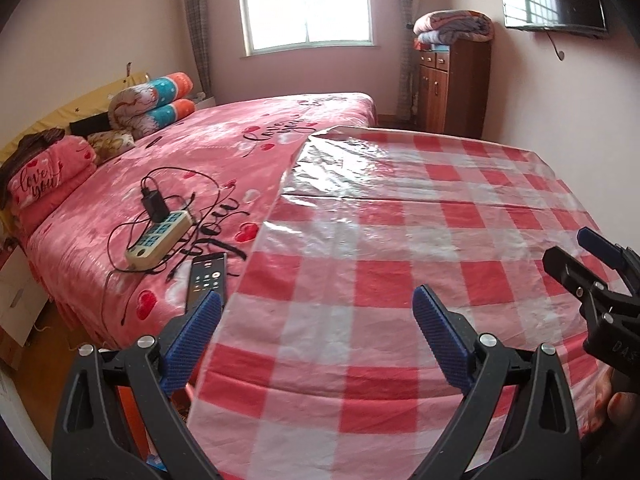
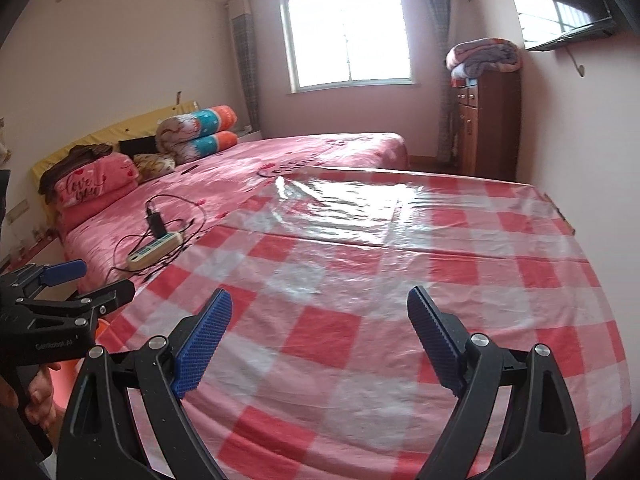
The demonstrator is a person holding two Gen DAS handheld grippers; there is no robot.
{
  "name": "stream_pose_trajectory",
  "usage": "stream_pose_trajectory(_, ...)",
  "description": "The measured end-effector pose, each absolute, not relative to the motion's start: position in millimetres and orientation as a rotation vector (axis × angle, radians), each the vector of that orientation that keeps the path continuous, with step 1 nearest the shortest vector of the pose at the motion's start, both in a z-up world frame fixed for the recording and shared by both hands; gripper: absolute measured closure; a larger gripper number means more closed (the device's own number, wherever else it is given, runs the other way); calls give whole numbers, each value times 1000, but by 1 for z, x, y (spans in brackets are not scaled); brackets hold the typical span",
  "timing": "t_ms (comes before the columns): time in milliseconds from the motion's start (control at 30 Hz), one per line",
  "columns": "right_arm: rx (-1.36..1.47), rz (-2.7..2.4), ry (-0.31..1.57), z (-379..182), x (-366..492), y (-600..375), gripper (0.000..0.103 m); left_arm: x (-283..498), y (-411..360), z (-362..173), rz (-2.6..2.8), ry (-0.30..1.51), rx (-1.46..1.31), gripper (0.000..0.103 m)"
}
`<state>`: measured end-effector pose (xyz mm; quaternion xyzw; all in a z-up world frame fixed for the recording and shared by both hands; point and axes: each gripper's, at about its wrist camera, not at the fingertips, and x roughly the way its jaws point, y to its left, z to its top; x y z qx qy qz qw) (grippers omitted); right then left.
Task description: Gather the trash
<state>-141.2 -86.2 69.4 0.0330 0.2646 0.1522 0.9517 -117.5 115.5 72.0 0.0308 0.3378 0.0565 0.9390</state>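
Both grippers released: left gripper point(image 1: 318, 300), right gripper point(image 2: 320, 304) hover over checked plastic tablecloth point(image 1: 400, 240). No trash visible; handling, grip point undecidable.

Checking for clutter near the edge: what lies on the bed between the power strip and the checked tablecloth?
A dark phone lies face up between the power strip and the checked tablecloth, with thin black cables around it. The left wrist view shows this.
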Motion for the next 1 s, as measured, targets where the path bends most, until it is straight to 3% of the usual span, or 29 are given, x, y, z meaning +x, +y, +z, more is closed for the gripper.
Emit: stream_pose_trajectory(1000,80,94,449,73,-136,-164,12,-79,16,71,9,654,138,6)
